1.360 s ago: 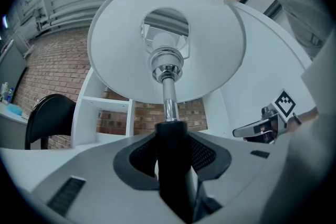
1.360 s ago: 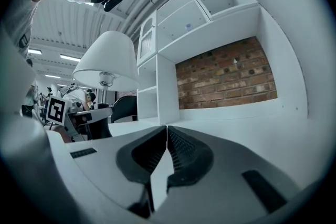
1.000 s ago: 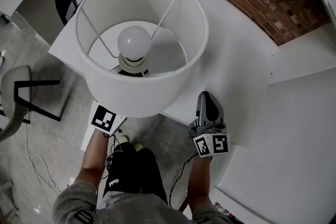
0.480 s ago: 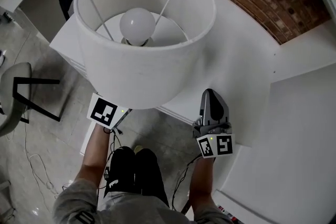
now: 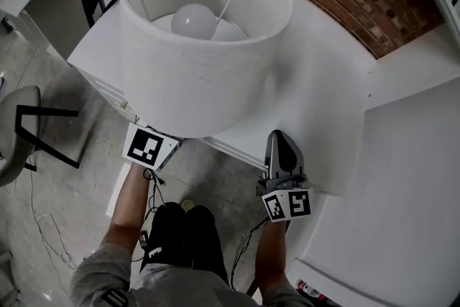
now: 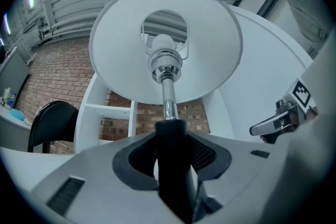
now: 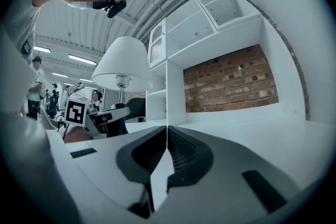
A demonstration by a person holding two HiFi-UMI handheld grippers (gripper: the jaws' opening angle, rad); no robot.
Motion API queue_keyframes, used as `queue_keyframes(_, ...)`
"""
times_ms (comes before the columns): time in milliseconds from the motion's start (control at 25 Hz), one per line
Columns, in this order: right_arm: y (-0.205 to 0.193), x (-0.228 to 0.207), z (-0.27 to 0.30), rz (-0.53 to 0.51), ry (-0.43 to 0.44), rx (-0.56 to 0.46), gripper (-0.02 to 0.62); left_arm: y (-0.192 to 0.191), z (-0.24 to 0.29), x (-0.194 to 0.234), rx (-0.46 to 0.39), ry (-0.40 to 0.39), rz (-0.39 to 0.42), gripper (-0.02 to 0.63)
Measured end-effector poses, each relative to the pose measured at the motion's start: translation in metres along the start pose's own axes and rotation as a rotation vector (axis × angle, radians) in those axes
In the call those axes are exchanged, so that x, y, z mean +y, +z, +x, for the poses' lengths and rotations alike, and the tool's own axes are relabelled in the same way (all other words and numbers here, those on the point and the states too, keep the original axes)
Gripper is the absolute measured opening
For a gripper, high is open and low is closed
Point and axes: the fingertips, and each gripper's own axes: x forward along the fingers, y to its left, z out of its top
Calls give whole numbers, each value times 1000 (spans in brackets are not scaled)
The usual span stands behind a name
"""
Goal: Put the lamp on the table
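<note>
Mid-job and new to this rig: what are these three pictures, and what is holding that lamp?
No robot arm here: a person holds a two-jaw gripper in each hand. The head view looks down from the person's head; the other two views ride on the grippers and look along their jaws. The left gripper is clamped on the dark stem of the lamp, below its white shade. The right gripper is shut and empty, at the edge of the white table. Nothing else shows on the table; the lamp's base is out of sight.

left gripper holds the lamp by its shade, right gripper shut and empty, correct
Not the shade: the left gripper view shows the left gripper shut on the black stem of the lamp. The right gripper is shut and empty.
</note>
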Motion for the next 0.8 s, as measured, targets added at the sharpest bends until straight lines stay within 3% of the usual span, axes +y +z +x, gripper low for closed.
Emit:
queue_keyframes(360, 1, 0, -5, 10, -16, -8, 25, 0, -1, -4, -11, -25, -3, 148)
queue_keyframes(560, 0, 6, -9, 15, -19, -23, 25, -4, -7, -11, -1, -68, 19, 228)
queue_keyframes(800, -4, 15, -13, 9, -14, -17, 25, -14, -25, -13, 23, -52, 43, 253)
